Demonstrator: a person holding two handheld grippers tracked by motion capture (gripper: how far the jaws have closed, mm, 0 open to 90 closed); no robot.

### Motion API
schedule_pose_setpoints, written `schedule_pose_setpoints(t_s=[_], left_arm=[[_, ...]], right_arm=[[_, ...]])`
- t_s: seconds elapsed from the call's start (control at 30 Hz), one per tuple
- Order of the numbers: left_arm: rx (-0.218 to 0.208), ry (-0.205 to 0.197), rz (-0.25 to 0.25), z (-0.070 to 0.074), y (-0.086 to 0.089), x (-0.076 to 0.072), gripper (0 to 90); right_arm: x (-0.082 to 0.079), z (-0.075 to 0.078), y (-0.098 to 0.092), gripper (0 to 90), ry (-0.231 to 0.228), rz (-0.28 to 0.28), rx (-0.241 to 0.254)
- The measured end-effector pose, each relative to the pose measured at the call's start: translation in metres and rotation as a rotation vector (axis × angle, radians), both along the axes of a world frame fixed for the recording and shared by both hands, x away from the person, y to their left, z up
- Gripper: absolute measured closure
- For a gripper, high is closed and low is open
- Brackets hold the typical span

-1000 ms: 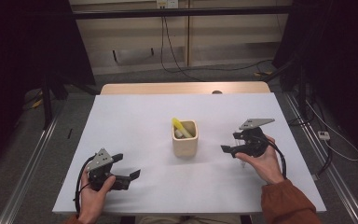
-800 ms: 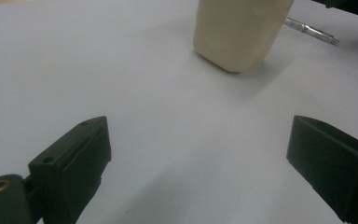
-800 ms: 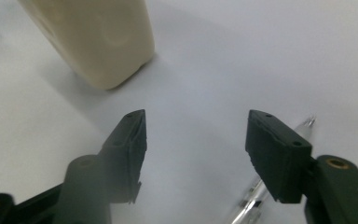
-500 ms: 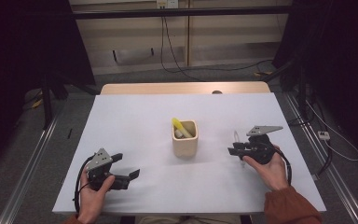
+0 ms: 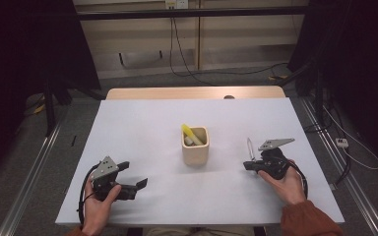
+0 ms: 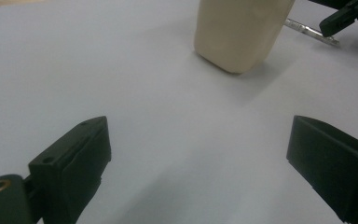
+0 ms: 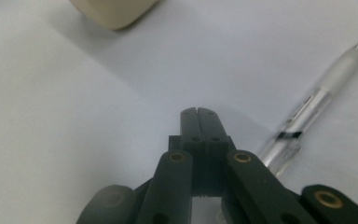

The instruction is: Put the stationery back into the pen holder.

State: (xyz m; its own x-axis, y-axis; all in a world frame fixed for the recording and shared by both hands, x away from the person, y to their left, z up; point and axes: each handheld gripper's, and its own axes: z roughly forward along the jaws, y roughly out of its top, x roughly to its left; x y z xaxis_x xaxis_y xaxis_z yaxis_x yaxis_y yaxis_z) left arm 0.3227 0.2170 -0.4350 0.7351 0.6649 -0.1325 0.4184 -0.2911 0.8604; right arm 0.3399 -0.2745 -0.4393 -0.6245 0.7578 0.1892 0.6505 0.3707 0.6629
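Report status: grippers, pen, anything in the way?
Right gripper just closed, empty. Left gripper open, idle. Clear pen flat on table beside right jaws, ungripped. Path to pen cup clear.

A white table (image 5: 142, 128) with a wooden far edge (image 5: 192, 93) stands on grey floor (image 5: 197, 78) crossed by cables (image 5: 187, 69), before a pale wall (image 5: 142, 42) flanked by dark curtains (image 5: 24, 59).

A cup (image 5: 195, 145) stands at the middle of the table (image 5: 142, 123), with a marker (image 5: 191, 133) standing in it. A pen (image 5: 250, 148) lies on the table to the cup's right, just beside my right claw (image 5: 247, 165). My left claw (image 5: 137, 186) rests near the near-left corner, well apart from the cup.
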Motion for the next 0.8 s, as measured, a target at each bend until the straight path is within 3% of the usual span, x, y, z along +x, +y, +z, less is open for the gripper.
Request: schedule_pose_setpoints(t_s=[0.3, 0.5, 0.8], left_arm=[[0.001, 0.001, -0.003, -0.0003, -0.0004, 0.0001, 6.3], [0.002, 0.005, -0.002, -0.0002, -0.0011, -0.0002, 6.3], [0.003, 0.007, -0.004, -0.0002, -0.0009, -0.0004, 6.3]], right_arm=[[0.0017, -0.0093, 0.0008, 90.0, 0.063, 0.009, -0.026], [0.002, -0.0098, 0.0025, 90.0, 0.06, 0.016, -0.034], [0.007, -0.0094, -0.0006, 90.0, 0.093, 0.049, -0.03]])
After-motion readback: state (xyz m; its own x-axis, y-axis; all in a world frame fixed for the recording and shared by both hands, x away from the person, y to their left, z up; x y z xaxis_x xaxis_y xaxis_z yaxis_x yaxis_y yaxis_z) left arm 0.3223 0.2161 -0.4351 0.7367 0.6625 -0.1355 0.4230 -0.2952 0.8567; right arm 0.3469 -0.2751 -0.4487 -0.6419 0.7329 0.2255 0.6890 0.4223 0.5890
